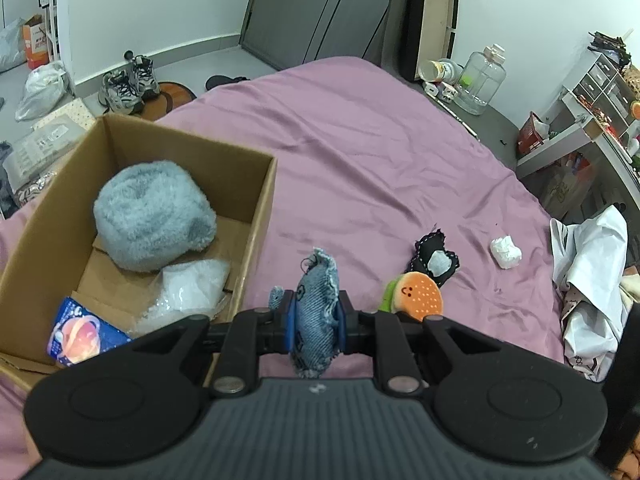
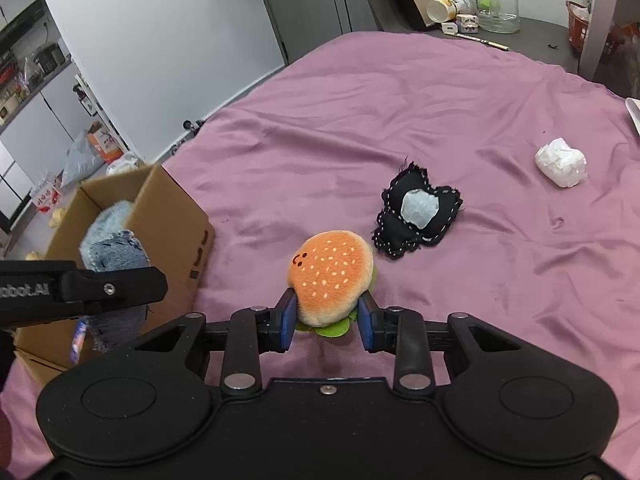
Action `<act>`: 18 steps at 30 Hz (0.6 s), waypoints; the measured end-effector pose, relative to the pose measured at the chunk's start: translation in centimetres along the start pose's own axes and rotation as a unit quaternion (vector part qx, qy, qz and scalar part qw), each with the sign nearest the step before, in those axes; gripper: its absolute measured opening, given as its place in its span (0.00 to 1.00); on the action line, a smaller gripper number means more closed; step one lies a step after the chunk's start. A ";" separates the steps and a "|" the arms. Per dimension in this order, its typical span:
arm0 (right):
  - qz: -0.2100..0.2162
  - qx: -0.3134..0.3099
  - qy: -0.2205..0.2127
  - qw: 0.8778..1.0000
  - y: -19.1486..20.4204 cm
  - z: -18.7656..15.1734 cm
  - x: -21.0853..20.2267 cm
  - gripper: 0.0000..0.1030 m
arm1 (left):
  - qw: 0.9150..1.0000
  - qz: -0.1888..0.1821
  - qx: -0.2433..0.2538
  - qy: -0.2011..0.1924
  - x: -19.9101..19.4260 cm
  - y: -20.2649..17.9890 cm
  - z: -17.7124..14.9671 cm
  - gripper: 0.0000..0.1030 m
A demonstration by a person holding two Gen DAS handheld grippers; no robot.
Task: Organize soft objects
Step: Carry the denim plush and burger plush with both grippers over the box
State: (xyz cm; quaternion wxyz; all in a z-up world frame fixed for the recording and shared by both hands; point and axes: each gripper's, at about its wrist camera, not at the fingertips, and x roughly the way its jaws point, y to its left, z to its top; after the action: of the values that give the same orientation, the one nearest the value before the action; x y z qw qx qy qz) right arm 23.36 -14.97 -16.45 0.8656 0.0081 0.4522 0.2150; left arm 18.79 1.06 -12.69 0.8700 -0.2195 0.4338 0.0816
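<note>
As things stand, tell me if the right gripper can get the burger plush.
Probably yes: the right gripper already straddles the burger plush, pads on either side, nothing between, jaws not visibly shut.

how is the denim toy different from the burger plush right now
The denim toy is blue, frayed fabric; the burger plush is orange with a smiley face and green felt. The denim toy is clamped in the left gripper beside the box, seemingly lifted; the burger plush sits on the pink bedsheet between the right gripper's jaws, which aren't visibly squeezing it. Both are small soft toys.
</note>
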 end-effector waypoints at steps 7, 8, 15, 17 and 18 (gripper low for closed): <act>0.019 0.011 -0.012 1.000 -0.2 0.5 -2.6 0.30 | 1.000 0.008 0.009 -0.004 -1.0 -0.5 0.3 0.18; 0.022 0.012 -0.014 1.000 -0.2 0.6 -3.0 0.30 | 1.000 0.008 0.008 -0.005 -1.2 -0.5 0.4 0.18; 0.042 0.007 -0.027 0.999 0.3 1.1 -5.2 0.30 | 1.000 0.003 0.010 -0.014 -3.1 -0.3 0.9 0.18; 0.049 0.005 -0.034 0.998 0.6 1.2 -5.8 0.30 | 1.000 0.002 0.012 -0.016 -3.7 -0.1 1.1 0.18; 0.053 0.004 -0.036 0.998 0.8 1.2 -6.1 0.30 | 1.000 0.002 0.012 -0.018 -4.0 0.1 1.2 0.18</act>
State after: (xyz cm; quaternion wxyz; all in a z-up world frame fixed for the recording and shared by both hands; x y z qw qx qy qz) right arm 21.02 -16.33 -10.84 0.8688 0.0430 0.4201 0.2586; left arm 17.19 1.88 -8.91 0.8800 -0.2068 0.4196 0.0820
